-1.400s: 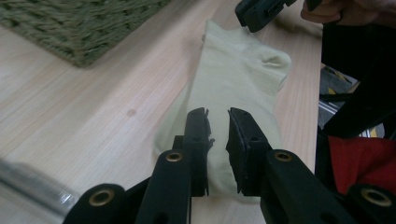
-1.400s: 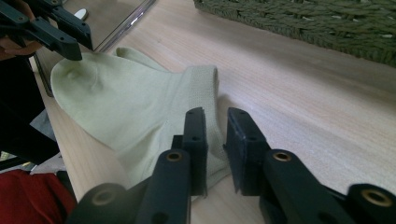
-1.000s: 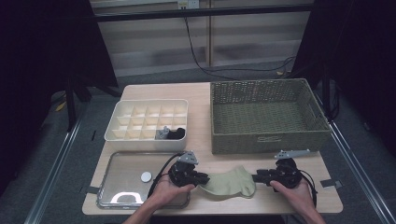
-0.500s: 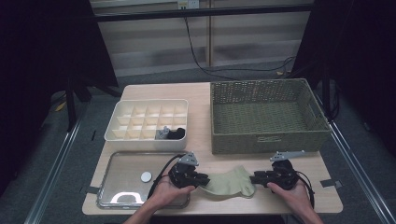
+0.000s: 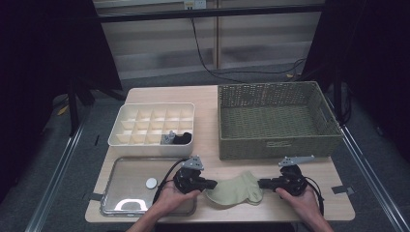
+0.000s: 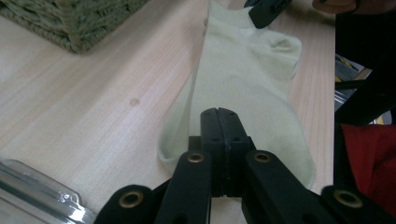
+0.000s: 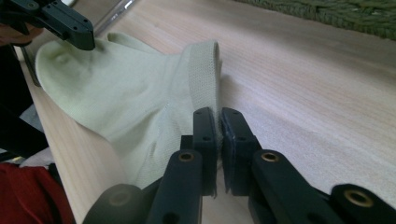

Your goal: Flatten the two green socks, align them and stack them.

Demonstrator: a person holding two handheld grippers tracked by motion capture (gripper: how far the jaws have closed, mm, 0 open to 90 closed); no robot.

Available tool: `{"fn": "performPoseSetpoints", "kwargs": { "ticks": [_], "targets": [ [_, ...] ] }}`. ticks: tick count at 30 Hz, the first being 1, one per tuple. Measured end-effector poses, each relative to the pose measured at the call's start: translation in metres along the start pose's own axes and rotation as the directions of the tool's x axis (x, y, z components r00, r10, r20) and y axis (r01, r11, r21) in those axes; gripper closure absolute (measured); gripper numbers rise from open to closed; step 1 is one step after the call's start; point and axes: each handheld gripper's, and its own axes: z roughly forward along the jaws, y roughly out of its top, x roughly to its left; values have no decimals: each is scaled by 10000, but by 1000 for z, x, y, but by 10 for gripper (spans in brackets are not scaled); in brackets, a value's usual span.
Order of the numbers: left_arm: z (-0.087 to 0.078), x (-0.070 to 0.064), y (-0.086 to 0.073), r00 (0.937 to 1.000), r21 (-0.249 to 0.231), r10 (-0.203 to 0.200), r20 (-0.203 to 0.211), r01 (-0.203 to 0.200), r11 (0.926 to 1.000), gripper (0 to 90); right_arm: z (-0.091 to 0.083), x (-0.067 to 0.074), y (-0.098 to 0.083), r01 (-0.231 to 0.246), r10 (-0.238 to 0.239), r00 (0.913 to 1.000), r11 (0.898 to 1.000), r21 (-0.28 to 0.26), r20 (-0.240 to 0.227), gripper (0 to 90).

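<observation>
A pale green sock (image 5: 237,189) lies flat on the wooden table near its front edge. My left gripper (image 5: 212,184) pinches the sock's left end, and in the left gripper view the jaws meet on the fabric (image 6: 218,114). My right gripper (image 5: 261,183) holds the right end by the ribbed cuff (image 7: 205,70), with the cuff's edge caught between the nearly closed jaws (image 7: 218,119). Both pairs of jaws have just been closing with the sock between them. The sock (image 6: 247,79) stretches between the two grippers, and a hand holds each one.
A green wicker basket (image 5: 275,121) stands at the back right. A white compartment box (image 5: 152,123) holding dark items (image 5: 176,139) is at the back left. A metal tray (image 5: 123,193) with a white disc (image 5: 151,182) lies by the left hand.
Both grippers' jaws have closed onto the ends of the sock. The hands and the sock stay where they were.
</observation>
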Motion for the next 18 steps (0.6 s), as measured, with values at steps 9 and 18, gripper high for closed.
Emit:
{"fn": "performPoseSetpoints", "kwargs": {
  "ticks": [9,18],
  "targets": [
    [7,-3,8,9995,-18,37,305,-37,10000,822,-10,1,2,-215,202,9994,9986,-487,-270,857],
    [42,-8,31,9968,492,449,660,-482,9976,785,-12,4,6,-84,56,9992,9975,-695,-399,858]
  ]
}}
